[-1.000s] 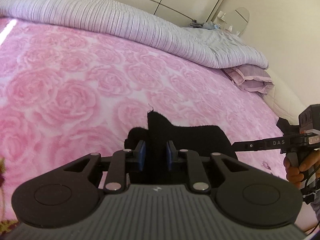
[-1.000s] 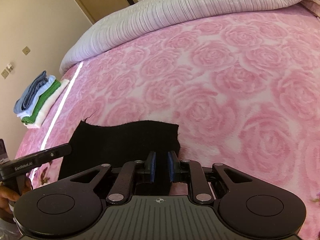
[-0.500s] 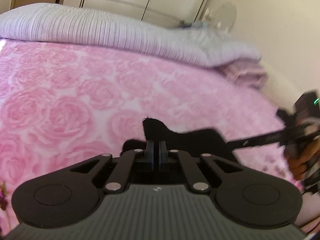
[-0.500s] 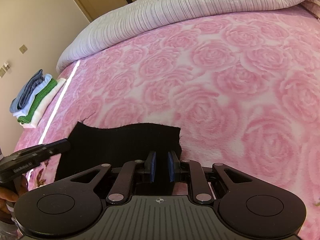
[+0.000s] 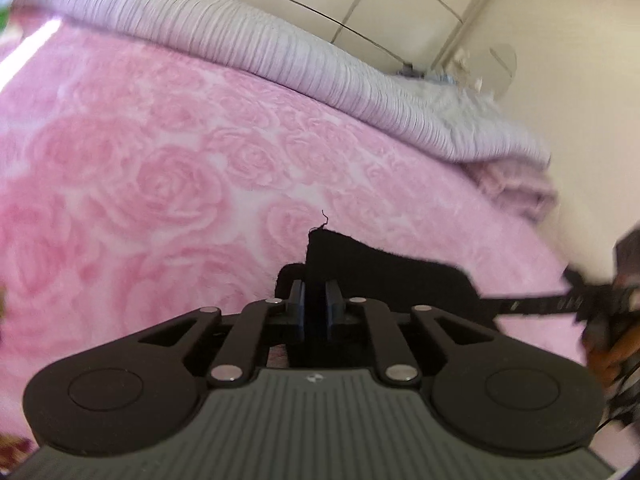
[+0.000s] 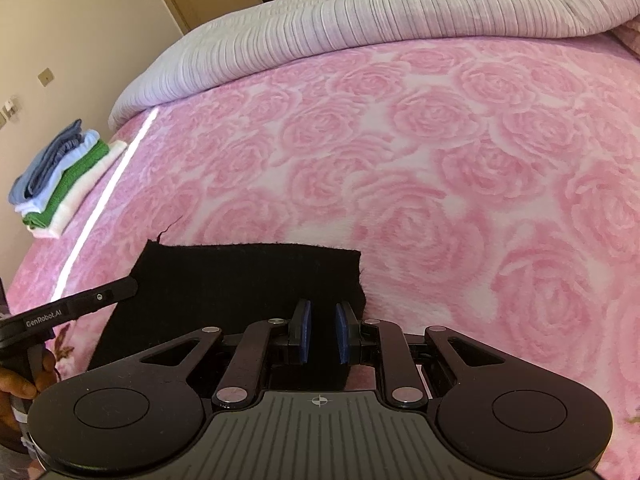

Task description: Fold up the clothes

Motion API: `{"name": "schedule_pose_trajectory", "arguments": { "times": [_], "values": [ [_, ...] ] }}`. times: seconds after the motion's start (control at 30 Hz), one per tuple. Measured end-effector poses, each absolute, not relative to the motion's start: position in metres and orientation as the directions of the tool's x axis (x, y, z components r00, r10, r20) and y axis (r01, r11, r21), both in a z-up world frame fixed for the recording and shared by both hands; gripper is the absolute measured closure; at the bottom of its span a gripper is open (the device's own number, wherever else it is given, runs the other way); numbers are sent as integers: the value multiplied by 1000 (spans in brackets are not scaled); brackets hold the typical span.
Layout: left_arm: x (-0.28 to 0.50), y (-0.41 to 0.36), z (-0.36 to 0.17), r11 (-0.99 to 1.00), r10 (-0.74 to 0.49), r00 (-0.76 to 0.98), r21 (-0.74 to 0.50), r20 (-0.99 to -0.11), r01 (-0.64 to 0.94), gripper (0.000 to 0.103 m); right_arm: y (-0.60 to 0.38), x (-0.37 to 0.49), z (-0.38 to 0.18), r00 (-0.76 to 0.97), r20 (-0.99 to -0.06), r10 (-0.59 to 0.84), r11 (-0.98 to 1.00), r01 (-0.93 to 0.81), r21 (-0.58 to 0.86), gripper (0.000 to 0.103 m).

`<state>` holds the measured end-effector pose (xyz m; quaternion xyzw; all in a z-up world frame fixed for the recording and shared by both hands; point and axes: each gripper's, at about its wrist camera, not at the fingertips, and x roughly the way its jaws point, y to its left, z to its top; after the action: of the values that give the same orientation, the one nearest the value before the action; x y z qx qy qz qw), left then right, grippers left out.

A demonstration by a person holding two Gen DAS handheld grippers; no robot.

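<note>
A black cloth (image 6: 248, 284) lies on the pink rose-patterned bedspread (image 6: 440, 152), its far edge straight. My right gripper (image 6: 322, 334) is over its near right corner, blue pads slightly apart with black cloth between them. In the left wrist view my left gripper (image 5: 315, 307) has its pads nearly together on the cloth's raised left corner (image 5: 360, 264). Each gripper shows in the other's view: the left (image 6: 80, 304), the right (image 5: 560, 304).
A stack of folded clothes (image 6: 60, 184) in blue, white and green sits at the bed's left edge. A grey ribbed duvet (image 6: 360, 16) is rolled along the far side. A pink pillow (image 5: 516, 192) lies far right. Wardrobe doors stand behind.
The left gripper closed from open onto the cloth's left corner. The cloth's far edge has been drawn straighter and flatter. The right gripper's pads have parted slightly.
</note>
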<state>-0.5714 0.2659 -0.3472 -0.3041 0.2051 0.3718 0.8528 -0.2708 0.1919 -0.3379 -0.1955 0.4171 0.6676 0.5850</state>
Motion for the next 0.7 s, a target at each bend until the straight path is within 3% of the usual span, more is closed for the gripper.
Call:
{"name": "schedule_pose_trajectory", "arguments": {
  "times": [0.13,0.3,0.53,0.7],
  "values": [
    [-560,249,-331,541,562,570,-255,-599,-801,85,185,-280,-333,-191,-756,626,29,-963,267,86],
    [-591,214,-309,477,606,577,-330,-548,-814,88,150,-286,-324,-176,-734,656,0,-973,233,86],
    [-623,143,-315,482,498,676,-475,-543,-737,87,56,-292,-328,-233,-638,734,3,-938,346,86],
    [-611,132,-344,445,546,565,-357,-619,-821,93,40,-316,-334,-188,-619,762,35,-943,330,86]
  ]
}}
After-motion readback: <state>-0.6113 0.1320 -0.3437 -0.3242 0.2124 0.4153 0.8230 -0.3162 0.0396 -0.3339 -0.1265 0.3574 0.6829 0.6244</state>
